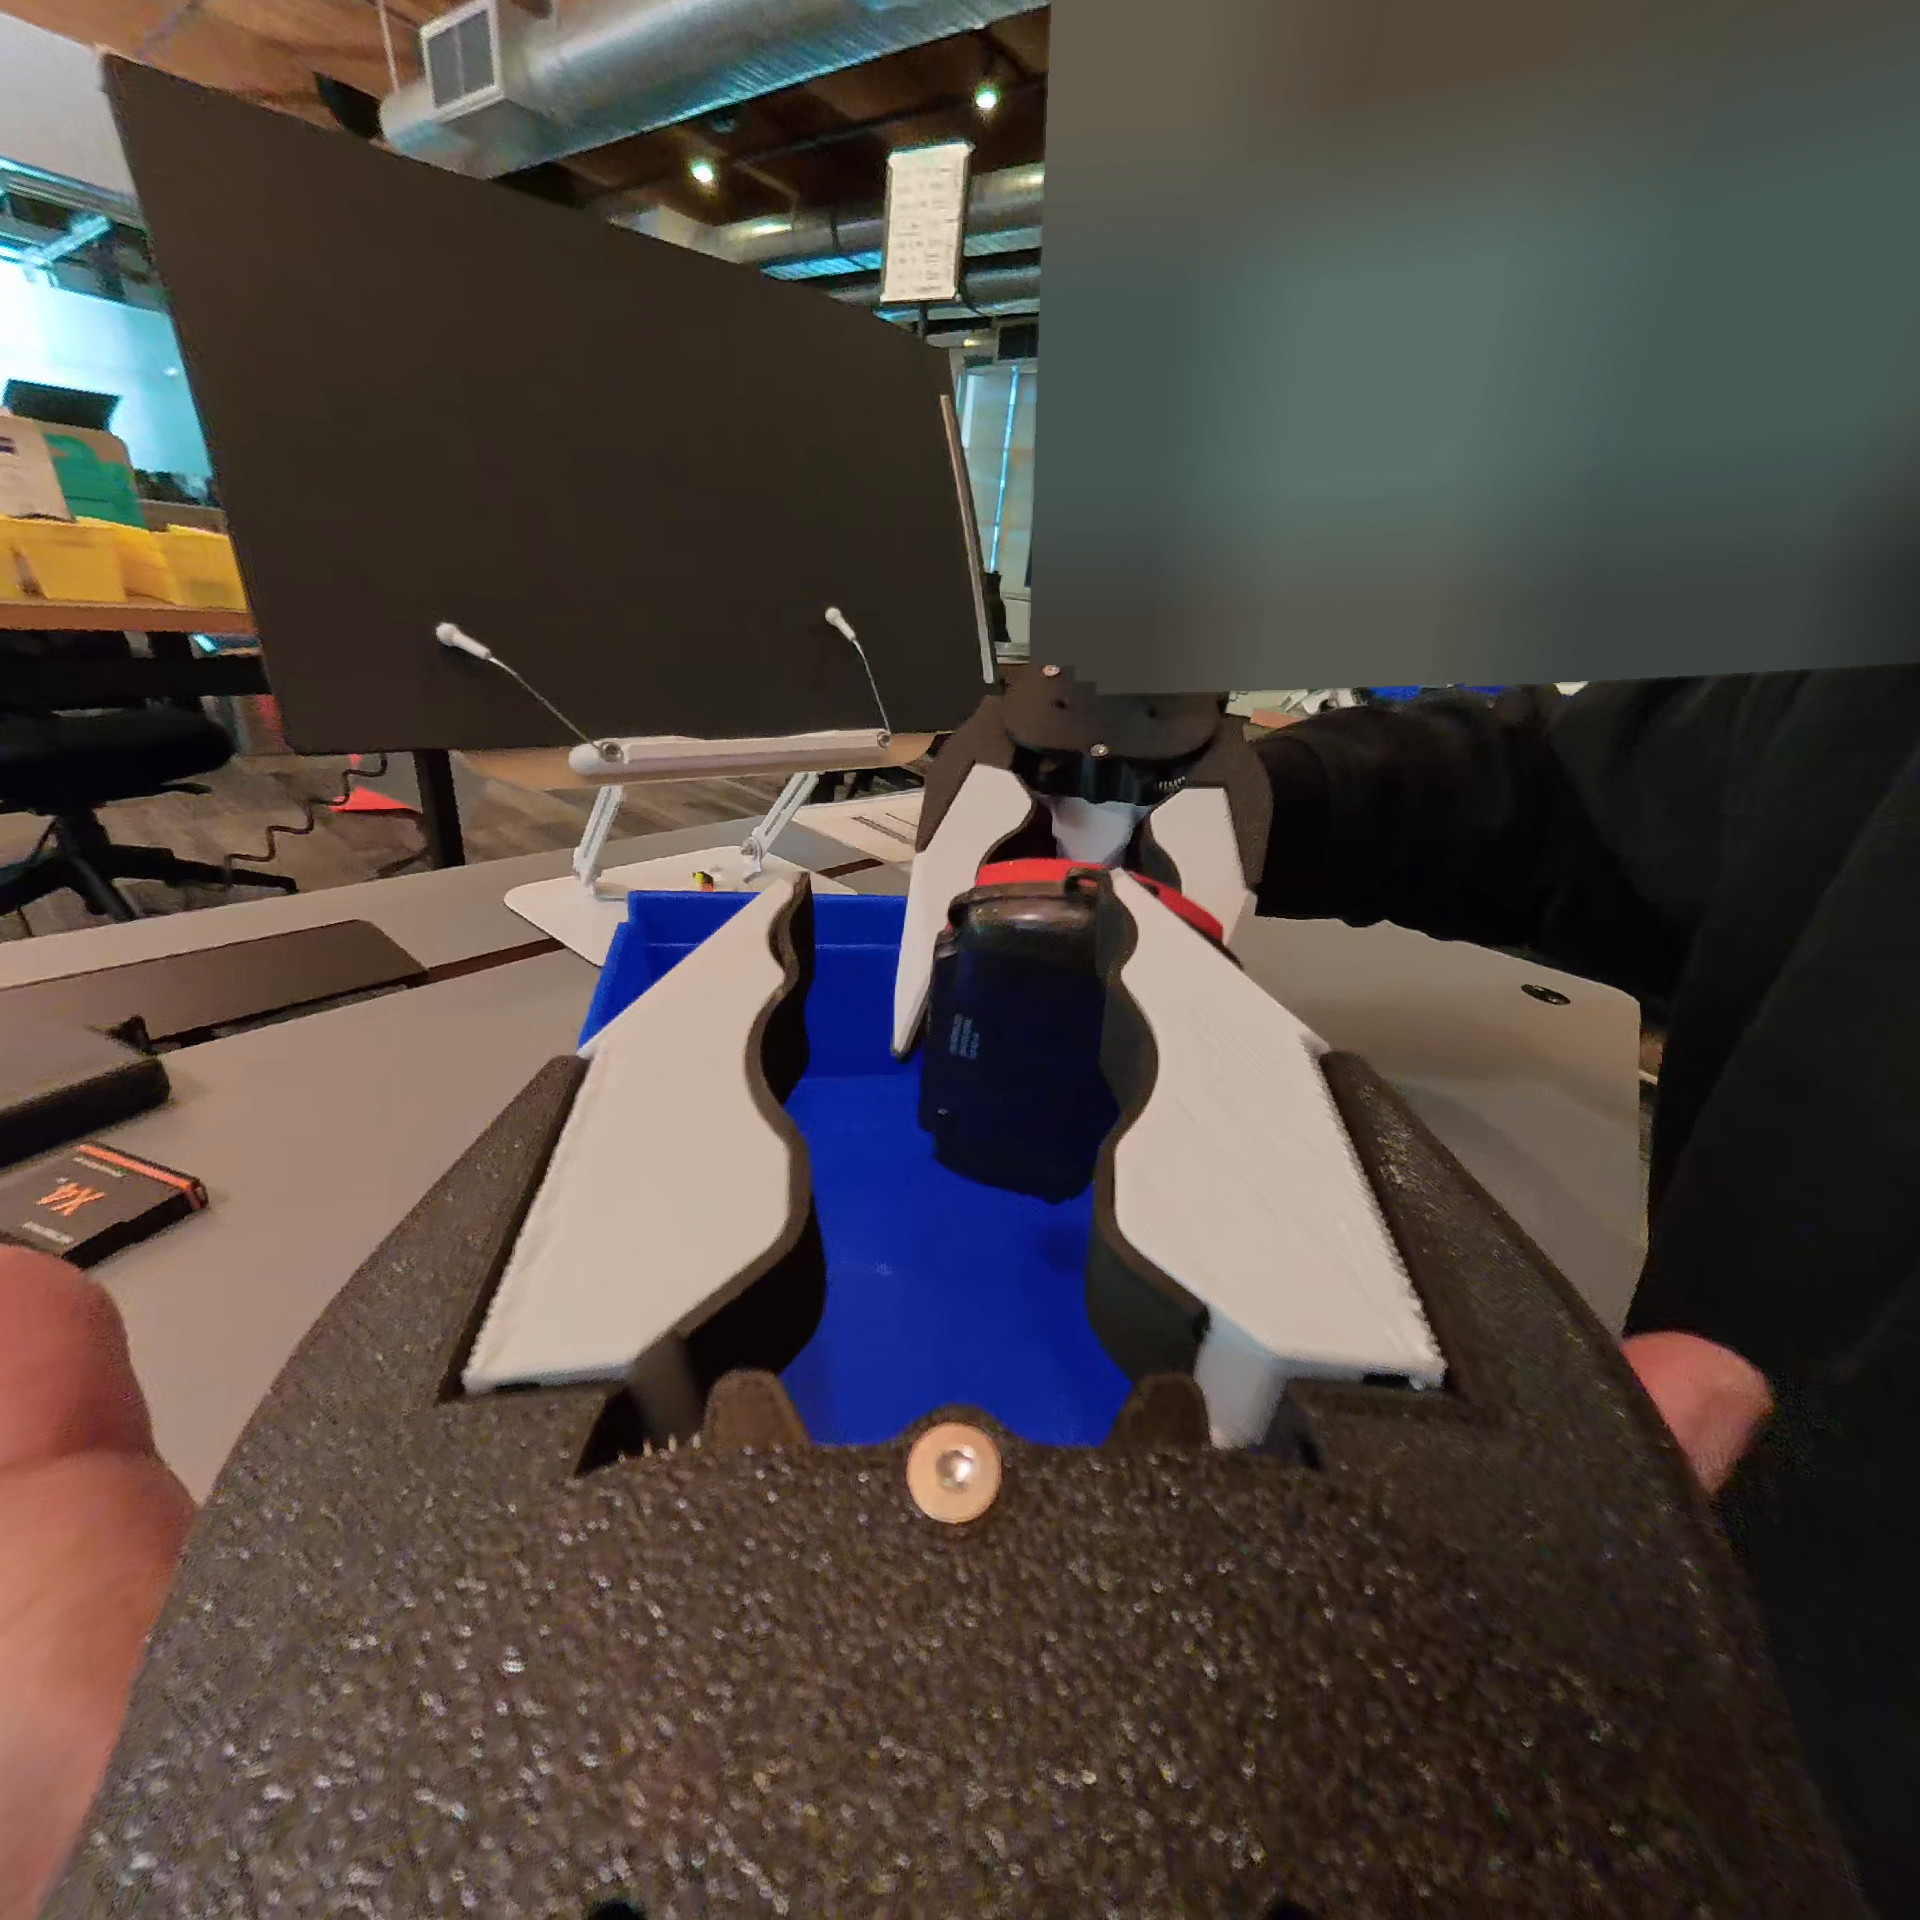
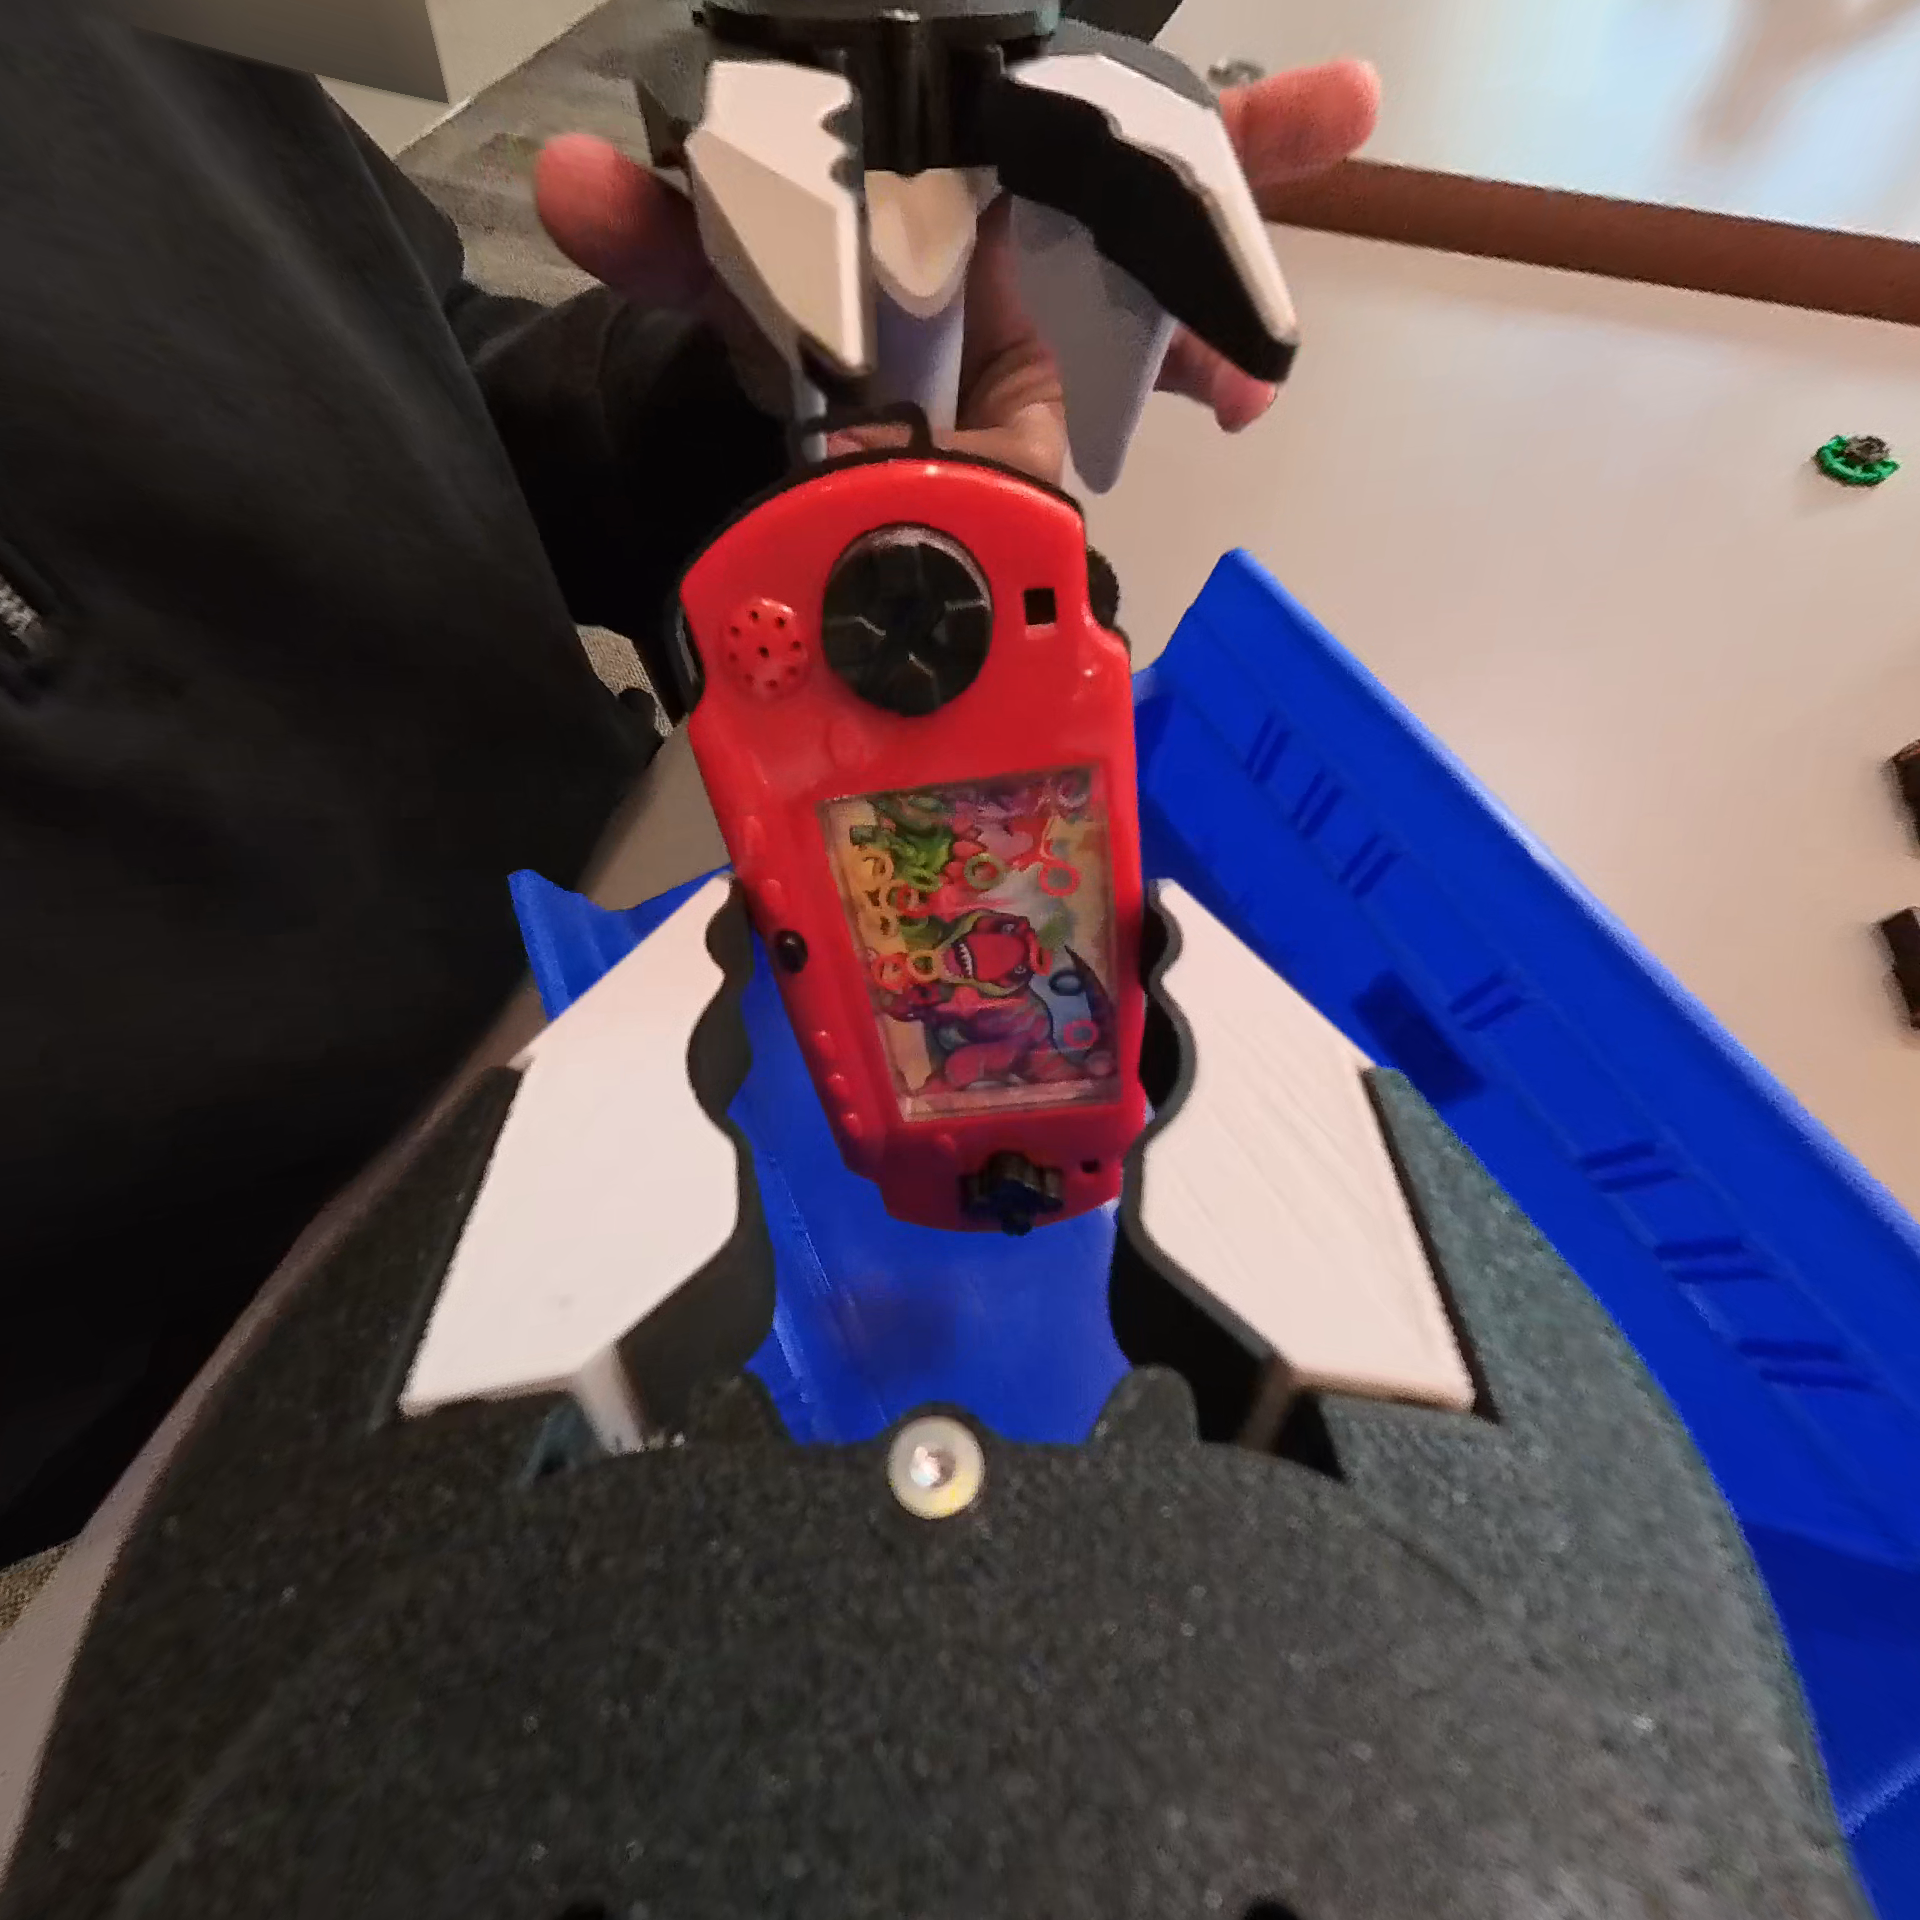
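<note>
My right gripper is shut on a red handheld water ring toy with a colourful window. It holds the toy upright above a blue plastic bin. In the left wrist view the toy shows its dark back, between the fingers of the right gripper, over the bin's floor. My left gripper is open and empty. It points at the toy from the opposite side, and its right finger overlaps the toy's edge. The left gripper also shows open at the top of the right wrist view.
A black board leans on a white stand behind the bin. A small black box with orange marking and a flat black item lie left. A small green piece and dark pieces lie beside the bin. A person's dark sleeve is close. About 8 centimetres separates my left fingertips from my right.
</note>
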Demonstrator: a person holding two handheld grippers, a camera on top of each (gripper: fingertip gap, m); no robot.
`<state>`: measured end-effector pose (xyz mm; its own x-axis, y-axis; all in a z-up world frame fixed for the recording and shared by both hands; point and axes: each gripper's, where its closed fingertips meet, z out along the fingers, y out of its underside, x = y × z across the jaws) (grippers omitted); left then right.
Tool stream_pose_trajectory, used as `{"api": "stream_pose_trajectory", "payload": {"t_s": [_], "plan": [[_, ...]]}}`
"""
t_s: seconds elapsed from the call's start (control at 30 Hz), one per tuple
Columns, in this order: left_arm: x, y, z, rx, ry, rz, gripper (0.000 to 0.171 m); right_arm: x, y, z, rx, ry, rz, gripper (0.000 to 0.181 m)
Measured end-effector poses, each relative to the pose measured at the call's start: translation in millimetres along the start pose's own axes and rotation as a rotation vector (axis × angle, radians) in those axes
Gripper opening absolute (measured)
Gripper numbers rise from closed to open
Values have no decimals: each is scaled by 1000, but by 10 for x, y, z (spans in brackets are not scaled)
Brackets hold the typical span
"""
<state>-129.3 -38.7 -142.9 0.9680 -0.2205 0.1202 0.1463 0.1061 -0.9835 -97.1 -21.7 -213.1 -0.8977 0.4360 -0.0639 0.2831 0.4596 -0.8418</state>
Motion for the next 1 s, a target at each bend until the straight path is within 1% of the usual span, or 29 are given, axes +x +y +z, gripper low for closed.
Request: {"api": "stream_pose_trajectory", "payload": {"t_s": [0.03, 0.1, 0.2, 0.33, 0.43, 0.47, 0.5, 0.53, 0.57, 0.63, 0.67, 0.7, 0.73, 0.8, 0.83, 0.93, 1.0], "plan": [[-21, 16, -4, -9, 7, -13, 55, 6, -13, -18, 9, 2, 1, 78], [-13, 65, 1, -22, 30, -39, 55, 13, -27, -50, 21, 1, 4, 78], [12, 69, 17, -3, 51, -74, 55, 7, -29, -65, 33, -7, 11, 76], [47, 7, 0, 51, 125, -178, 54, 41, -80, -114, 70, -6, 35, 75], [-84, 45, -5, 44, 70, -209, 54, 60, -99, -148, 81, 2, 37, 75], [-155, 75, 6, 32, 33, -237, 51, 62, -104, -154, 84, 2, 40, 75], [-176, 114, 15, 15, 27, -239, 47, 65, -106, -158, 87, 3, 43, 75], [-193, 148, 22, 4, 15, -232, 51, 70, -105, -159, 87, 5, 44, 75], [-162, 161, 28, 5, 31, -213, 61, 74, -103, -158, 87, 7, 45, 75], [-128, 189, 40, -3, 44, -196, 91, 82, -100, -157, 86, 10, 50, 75], [-130, 228, 52, -26, 37, -194, 105, 85, -101, -159, 87, 11, 52, 75], [-146, 277, 66, -57, 22, -181, 108, 87, -101, -160, 89, 11, 55, 75], [-187, 320, 78, -83, -13, -161, 108, 92, -100, -162, 90, 12, 59, 75], [-321, 370, 91, -115, -131, -126, 108, 101, -101, -163, 92, 12, 65, 75], [-333, 385, 105, -131, -155, -107, 108, 105, -105, -164, 96, 10, 70, 75], [-211, 446, 196, -193, -136, -88, 115, 120, -138, -159, 114, 0, 87, 75], [-193, 371, 207, -154, -146, -52, 114, 116, -172, -169, 137, -22, 100, 75]]}}
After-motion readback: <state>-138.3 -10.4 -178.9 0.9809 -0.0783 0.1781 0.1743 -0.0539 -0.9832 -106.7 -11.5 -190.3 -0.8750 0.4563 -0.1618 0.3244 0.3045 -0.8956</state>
